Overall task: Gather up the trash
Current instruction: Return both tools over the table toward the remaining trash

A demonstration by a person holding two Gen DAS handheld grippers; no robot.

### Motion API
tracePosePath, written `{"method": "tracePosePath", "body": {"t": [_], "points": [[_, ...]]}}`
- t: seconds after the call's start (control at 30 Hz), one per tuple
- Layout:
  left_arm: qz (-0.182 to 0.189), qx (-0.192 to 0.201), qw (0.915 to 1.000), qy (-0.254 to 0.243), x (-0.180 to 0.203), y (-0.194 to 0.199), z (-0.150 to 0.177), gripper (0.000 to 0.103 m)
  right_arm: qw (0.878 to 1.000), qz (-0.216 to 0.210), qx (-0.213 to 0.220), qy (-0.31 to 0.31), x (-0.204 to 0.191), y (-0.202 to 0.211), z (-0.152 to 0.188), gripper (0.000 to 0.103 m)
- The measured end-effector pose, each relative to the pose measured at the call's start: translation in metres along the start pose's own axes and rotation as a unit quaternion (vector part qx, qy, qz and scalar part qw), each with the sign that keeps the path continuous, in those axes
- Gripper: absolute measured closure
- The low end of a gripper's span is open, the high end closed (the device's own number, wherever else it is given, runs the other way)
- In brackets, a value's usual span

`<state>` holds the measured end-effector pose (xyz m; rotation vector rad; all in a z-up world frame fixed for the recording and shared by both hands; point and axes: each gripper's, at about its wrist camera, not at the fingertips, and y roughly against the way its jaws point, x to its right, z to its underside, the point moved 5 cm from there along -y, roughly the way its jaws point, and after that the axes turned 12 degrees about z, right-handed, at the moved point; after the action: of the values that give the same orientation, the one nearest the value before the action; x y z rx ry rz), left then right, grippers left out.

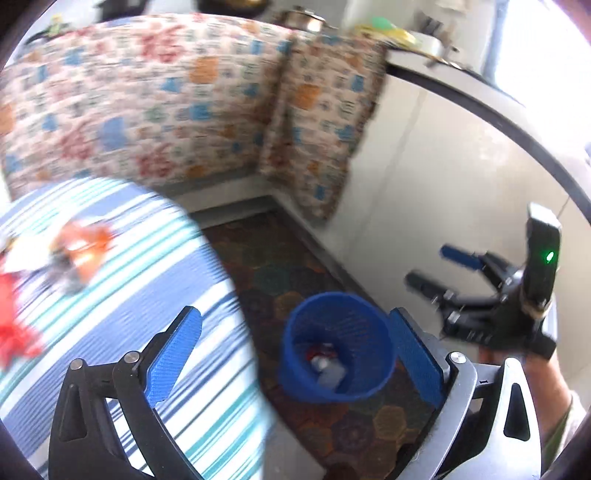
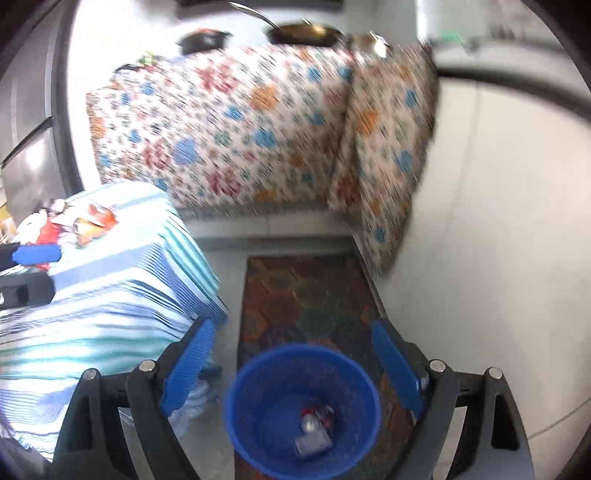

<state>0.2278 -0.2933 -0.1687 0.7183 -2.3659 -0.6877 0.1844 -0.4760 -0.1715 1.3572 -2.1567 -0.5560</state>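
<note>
Both tools wide, empty: left tool [image 1: 295,354] & right tool [image 2: 293,365] over blue bin [image 2: 303,410]; wrappers, prob., inside.

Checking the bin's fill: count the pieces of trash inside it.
2 that I can tell in the bin: a red-and-white piece and, nearer the camera, a grey one. Blur may hide more.

Wrappers [image 1: 79,251] on striped table [image 1: 155,258]: motion-blurred, kind unreadable. Red item [image 1: 13,325]: cut by left-wrist frame edge. Bin [image 2: 280,373] contents [image 2: 314,428]: small, smeared, not identifiable. Cookware [image 2: 306,33] above patterned cloth [image 2: 229,125]: blurred, partly cropped at the top edge.
</note>
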Motion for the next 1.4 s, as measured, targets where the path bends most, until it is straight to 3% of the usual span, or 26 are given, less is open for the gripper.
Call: {"method": "tracePosePath", "body": {"t": [0.1,0.27,0.4,0.6,0.73,0.83,1.03,1.23,1.4], "points": [[-0.031,0.003,0.9991,0.029,-0.037,0.041,0.025,0.002,0.999,-0.006,0.034,0.024,-0.034,0.022,-0.014,0.014],[-0.130,-0.008,0.9898,0.059,-0.118,0.095,0.077,0.002,0.995,-0.050,0.057,0.063,-0.115,0.049,-0.024,0.014],[-0.195,-0.017,0.9767,0.087,-0.185,0.131,0.106,0.002,0.987,-0.108,0.047,0.108,-0.188,0.063,-0.023,0.014],[-0.233,-0.027,0.9660,0.110,-0.247,0.161,0.122,0.002,0.968,-0.179,0.017,0.177,-0.287,0.069,-0.010,0.014],[-0.256,-0.041,0.9601,0.106,-0.272,0.170,0.122,0.002,0.966,-0.181,-0.029,0.185,-0.322,0.053,-0.003,0.014],[-0.249,-0.044,0.9618,0.104,-0.286,0.177,0.121,0.002,0.965,-0.175,-0.054,0.187,-0.341,0.042,-0.001,0.014],[-0.224,-0.054,0.9683,0.097,-0.310,0.176,0.109,0.000,0.966,-0.161,-0.064,0.190,-0.349,0.028,0.002,0.014],[-0.167,-0.078,0.9821,0.036,-0.324,0.169,0.095,0.000,0.968,-0.175,-0.070,0.167,-0.346,0.022,0.004,0.014],[-0.134,-0.098,0.9861,0.001,-0.339,0.161,0.081,0.000,0.968,-0.180,-0.072,0.161,-0.345,0.022,0.005,0.014]]}}
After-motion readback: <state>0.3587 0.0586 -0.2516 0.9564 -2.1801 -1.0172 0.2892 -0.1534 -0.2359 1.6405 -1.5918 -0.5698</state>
